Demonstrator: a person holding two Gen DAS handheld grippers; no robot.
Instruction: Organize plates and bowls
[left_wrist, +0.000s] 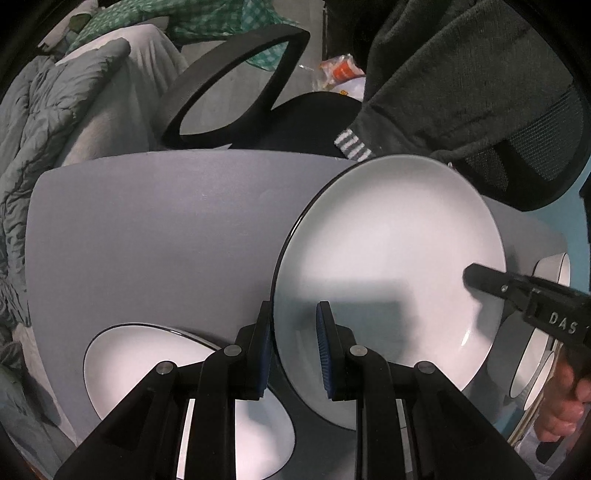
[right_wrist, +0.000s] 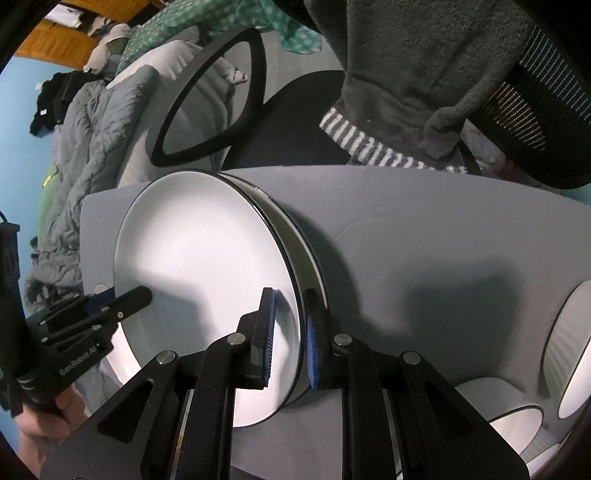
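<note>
- Big white plate (left_wrist: 388, 258) held up over the grey surface (left_wrist: 147, 229). Left gripper (left_wrist: 293, 350) & right gripper (right_wrist: 288, 339) fingers each pinch its rim.
- Another plate (left_wrist: 147, 369) lies below; bowls (right_wrist: 517, 417) at the side.
- Black chair (left_wrist: 303, 118) w/ grey blanket (left_wrist: 461, 74) behind; bed (left_wrist: 55, 129) nearby.

A lived-in bedroom: rumpled grey duvet (right_wrist: 85, 155), office chair (left_wrist: 295, 118), clothes heaped about.
</note>
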